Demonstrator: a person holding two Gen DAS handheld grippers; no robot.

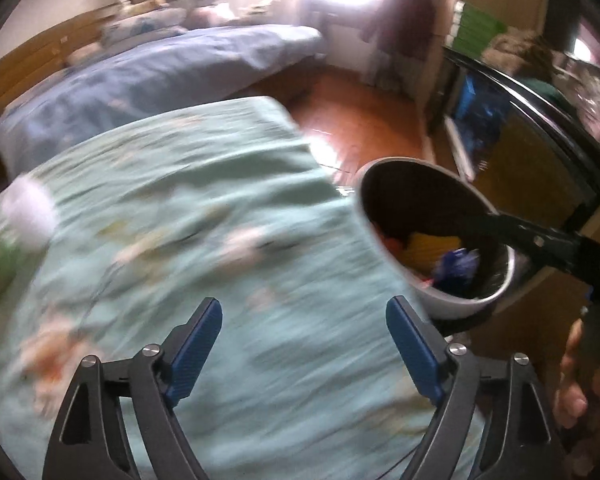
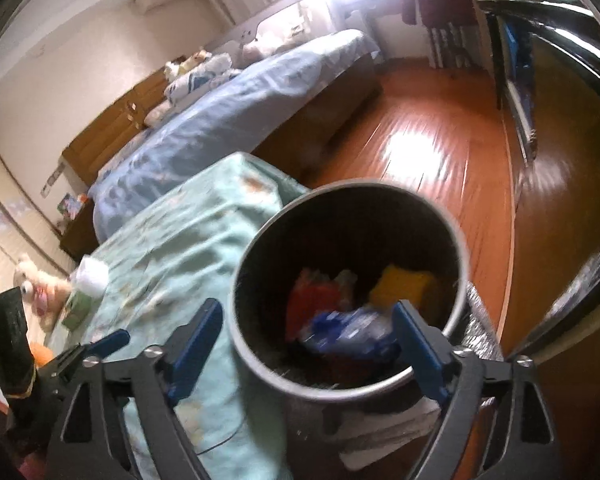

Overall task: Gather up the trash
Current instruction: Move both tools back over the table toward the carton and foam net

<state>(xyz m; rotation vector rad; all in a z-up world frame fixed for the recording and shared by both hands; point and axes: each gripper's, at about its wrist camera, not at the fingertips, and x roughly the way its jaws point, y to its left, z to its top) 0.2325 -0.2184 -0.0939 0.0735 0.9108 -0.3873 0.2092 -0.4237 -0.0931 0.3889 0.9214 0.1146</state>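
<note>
Claws both wide apart & empty, bin already loaded.
L wrist view: left claw hangs over the green bedspread, nothing btwn its blue pads; trash bin sits off to the right at the bed edge w/ yellow, red and blue wrappers inside; white crumpled wad lies far left on the spread, well apart. R wrist view: right claw gapes straight over the bin, holding nothing, blue wrapper resting in the bin below. I judge a drop step just done; next I'd swing the left claw over to that wad, pinch it, bring it back.
</note>
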